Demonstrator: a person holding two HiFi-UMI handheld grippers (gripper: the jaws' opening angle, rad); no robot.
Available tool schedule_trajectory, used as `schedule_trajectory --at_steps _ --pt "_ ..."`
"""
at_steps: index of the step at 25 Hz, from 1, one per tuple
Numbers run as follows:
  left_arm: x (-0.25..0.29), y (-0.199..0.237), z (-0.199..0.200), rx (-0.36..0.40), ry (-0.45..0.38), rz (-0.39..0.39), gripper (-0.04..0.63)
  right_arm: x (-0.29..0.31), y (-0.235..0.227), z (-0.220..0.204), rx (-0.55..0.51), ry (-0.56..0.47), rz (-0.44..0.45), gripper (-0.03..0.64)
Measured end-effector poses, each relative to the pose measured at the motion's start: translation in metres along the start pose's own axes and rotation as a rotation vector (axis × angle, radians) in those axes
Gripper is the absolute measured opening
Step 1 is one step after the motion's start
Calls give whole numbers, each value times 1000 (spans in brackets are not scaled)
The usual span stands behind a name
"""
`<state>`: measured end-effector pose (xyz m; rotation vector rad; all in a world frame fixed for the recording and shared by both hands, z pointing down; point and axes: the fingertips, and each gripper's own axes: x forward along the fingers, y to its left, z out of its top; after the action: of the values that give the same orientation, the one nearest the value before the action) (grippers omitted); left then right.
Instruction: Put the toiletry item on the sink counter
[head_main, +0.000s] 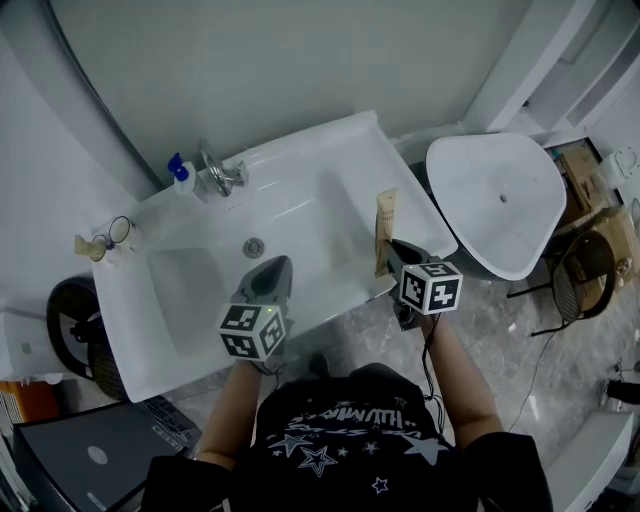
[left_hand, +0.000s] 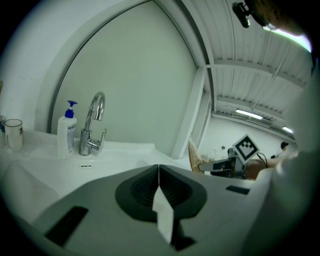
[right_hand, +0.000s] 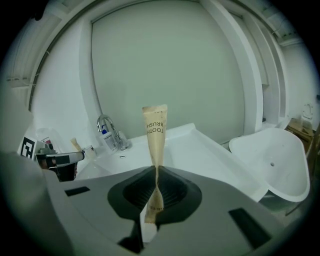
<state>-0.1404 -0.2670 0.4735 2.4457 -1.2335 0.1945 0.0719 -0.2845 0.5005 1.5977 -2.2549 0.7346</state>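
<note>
Tan paper toothbrush sleeve (right_hand: 155, 131), seemingly light, thin and bendy, stood pinched near its lower end in the closed jaws of the right gripper (right_hand: 156, 181).

The head view looks steeply down on the sink (head_main: 330, 135). Both gripper views sit low at its near edge, facing away — all share the tap (head_main: 222, 175).

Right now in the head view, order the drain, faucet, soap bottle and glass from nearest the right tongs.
1. Drain, centre.
2. Faucet, back, left of centre.
3. Soap bottle, just left of faucet.
4. Glass, far left.
</note>
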Motion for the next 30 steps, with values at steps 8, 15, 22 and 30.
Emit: schedule_trajectory --at_steps 8,15,22,30 --pt "6 2 -4 -11 12 25 18 9 -14 -4 -1 34 6 26" --pt "21 -2 -5 -32 8 103 19 35 -35 2 -24 75 67 26" --pt "51 -9 9 -54 -23 184 19 70 -57 21 -71 123 136 26" --pt "81 -6 17 -87 -38 275 20 113 -84 33 -74 204 173 26"
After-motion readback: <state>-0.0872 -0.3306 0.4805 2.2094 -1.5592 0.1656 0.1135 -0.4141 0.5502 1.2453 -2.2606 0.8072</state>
